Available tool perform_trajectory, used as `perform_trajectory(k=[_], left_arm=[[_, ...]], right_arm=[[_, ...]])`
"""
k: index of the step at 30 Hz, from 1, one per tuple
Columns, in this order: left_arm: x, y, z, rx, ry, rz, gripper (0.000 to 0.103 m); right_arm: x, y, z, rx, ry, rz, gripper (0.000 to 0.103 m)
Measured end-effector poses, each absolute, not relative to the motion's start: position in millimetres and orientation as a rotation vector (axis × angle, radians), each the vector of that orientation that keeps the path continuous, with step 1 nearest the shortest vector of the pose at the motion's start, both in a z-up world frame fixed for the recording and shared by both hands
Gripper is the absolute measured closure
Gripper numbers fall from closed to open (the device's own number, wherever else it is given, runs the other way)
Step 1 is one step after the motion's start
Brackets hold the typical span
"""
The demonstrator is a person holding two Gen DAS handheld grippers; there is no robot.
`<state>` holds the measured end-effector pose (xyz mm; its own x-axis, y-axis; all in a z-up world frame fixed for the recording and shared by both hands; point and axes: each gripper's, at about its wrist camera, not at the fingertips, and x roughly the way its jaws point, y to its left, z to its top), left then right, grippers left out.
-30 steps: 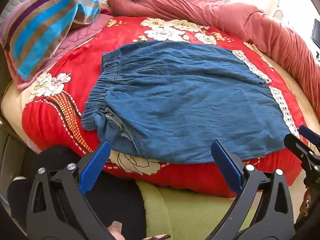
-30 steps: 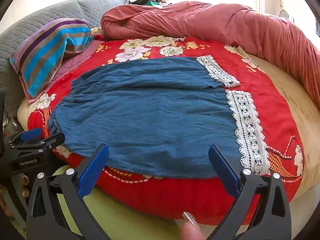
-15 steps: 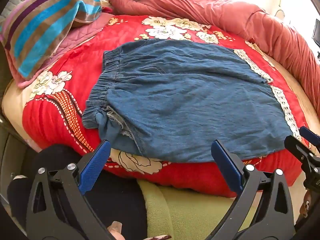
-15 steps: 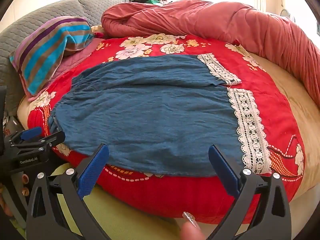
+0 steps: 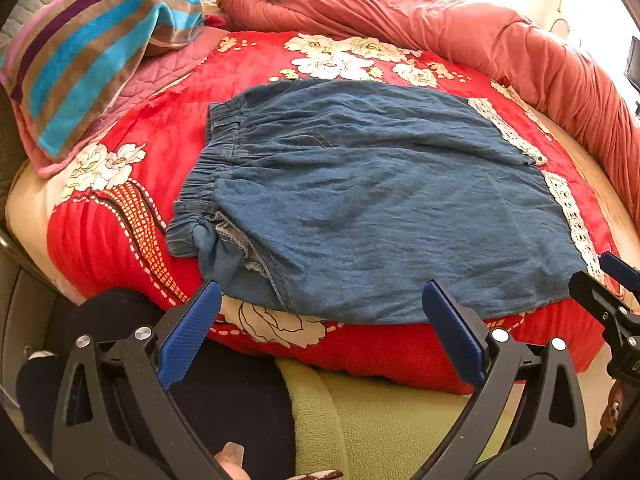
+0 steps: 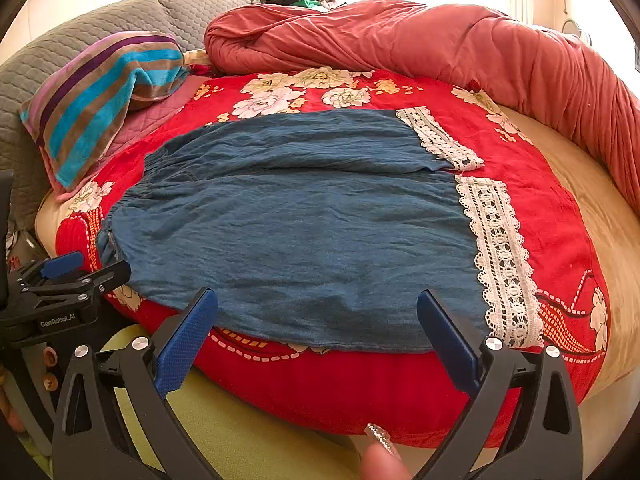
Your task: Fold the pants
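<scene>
Nearest in each wrist view, the left gripper [image 5: 320, 312] and the right gripper [image 6: 318, 320] hang with their blue-padded jaws spread wide and empty, just short of the near hem of the blue pants [image 5: 372, 200], over a green fleece [image 5: 400, 412] at the bed's edge. The pants lie flat on the red floral blanket [image 5: 160, 132], elastic waistband toward the left gripper and white lace cuffs [image 6: 500, 256] toward the right one. Beyond the pants, a striped pillow [image 5: 88, 60] sits to their far left and a rolled pink-red quilt [image 6: 400, 36] runs along behind them.
</scene>
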<state>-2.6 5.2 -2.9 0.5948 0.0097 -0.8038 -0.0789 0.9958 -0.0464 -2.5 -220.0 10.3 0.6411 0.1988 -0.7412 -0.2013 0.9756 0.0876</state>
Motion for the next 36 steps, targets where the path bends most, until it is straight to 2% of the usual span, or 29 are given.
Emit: perform_trajectory(k=[36], left_arm=[[-3.6,3.8,1.6,-0.062,0.928,0.065,0.008]], right_arm=[[-4.4,-214.2,8.1,-0.010,0.854,0.235,0.004]])
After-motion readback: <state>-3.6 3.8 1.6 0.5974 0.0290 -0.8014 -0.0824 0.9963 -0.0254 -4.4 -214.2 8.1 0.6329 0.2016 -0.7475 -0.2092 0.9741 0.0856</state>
